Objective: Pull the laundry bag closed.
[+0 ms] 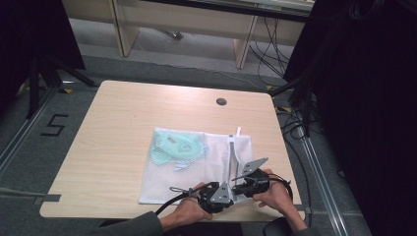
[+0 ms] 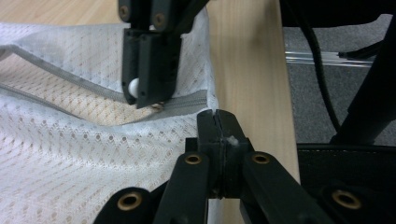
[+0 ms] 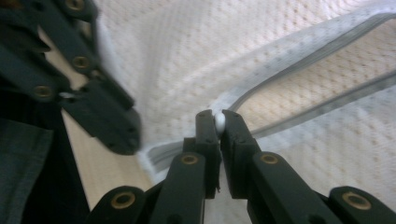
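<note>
One mesh bag (image 1: 196, 167) lower centre on desk (image 1: 113, 128); my right hand-held gripper (image 3: 218, 122) clamps its zip pull (image 3: 219, 122), left hand-held gripper (image 2: 217, 122) pinches bag corner.

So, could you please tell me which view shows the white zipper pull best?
The right gripper view: the zipper pull sits close up between the right gripper. The left gripper view shows it smaller, farther off; the high view is too distant.
</note>
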`<state>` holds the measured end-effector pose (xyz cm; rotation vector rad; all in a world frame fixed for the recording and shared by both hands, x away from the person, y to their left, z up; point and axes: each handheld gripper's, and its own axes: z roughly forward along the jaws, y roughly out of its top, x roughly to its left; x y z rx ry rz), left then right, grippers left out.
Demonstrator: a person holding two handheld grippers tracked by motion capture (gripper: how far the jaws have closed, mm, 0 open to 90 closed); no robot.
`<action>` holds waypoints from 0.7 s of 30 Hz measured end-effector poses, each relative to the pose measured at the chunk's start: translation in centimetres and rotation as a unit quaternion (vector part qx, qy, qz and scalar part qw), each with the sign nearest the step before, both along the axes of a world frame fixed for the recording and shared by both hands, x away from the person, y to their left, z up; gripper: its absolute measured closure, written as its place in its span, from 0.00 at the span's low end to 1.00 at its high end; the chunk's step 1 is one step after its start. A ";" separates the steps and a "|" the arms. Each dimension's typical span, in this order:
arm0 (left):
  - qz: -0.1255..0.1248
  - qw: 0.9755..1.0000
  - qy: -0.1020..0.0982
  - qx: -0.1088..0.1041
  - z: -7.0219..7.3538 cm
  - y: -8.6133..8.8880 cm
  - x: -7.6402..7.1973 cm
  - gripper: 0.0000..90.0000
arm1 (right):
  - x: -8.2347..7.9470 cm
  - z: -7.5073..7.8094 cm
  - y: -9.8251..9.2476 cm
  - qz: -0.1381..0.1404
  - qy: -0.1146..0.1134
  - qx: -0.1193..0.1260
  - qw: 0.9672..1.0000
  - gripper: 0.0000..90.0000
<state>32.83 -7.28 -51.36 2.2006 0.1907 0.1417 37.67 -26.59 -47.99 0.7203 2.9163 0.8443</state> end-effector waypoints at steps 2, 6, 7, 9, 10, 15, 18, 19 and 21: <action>-0.003 1.000 -0.002 0.005 0.1 0.0 0.0 1.00 | 0.2 0.1 0.0 -0.002 -0.002 0.002 1.000 0.96; 0.003 1.000 0.009 -0.007 0.0 -0.1 -0.1 1.00 | 0.6 0.1 0.2 -0.001 -0.005 -0.001 1.000 0.96; 0.003 1.000 0.012 -0.007 0.0 -0.1 -0.1 1.00 | 0.6 0.1 0.2 -0.001 -0.004 0.000 1.000 0.96; 0.002 1.000 0.003 -0.007 0.0 0.0 0.0 1.00 | 0.8 0.2 0.3 0.000 -0.006 -0.002 1.000 0.96; 0.006 1.000 0.011 -0.007 0.0 -0.1 -0.2 1.00 | 0.8 0.1 0.4 0.000 -0.005 -0.001 1.000 0.96; 0.008 1.000 0.014 -0.012 0.0 0.0 -0.1 1.00 | 1.0 0.2 0.5 0.001 -0.009 -0.002 1.000 0.96; 0.003 1.000 0.011 -0.009 0.1 0.0 -0.2 1.00 | 1.1 0.2 0.5 0.001 -0.011 -0.001 1.000 0.96; 0.001 1.000 0.014 -0.009 0.1 0.0 -0.2 1.00 | 1.1 0.2 0.5 0.000 -0.013 -0.002 1.000 0.96; 0.001 1.000 0.015 -0.008 0.1 0.0 -0.2 1.00 | 1.1 0.3 0.5 -0.002 -0.012 -0.003 1.000 0.96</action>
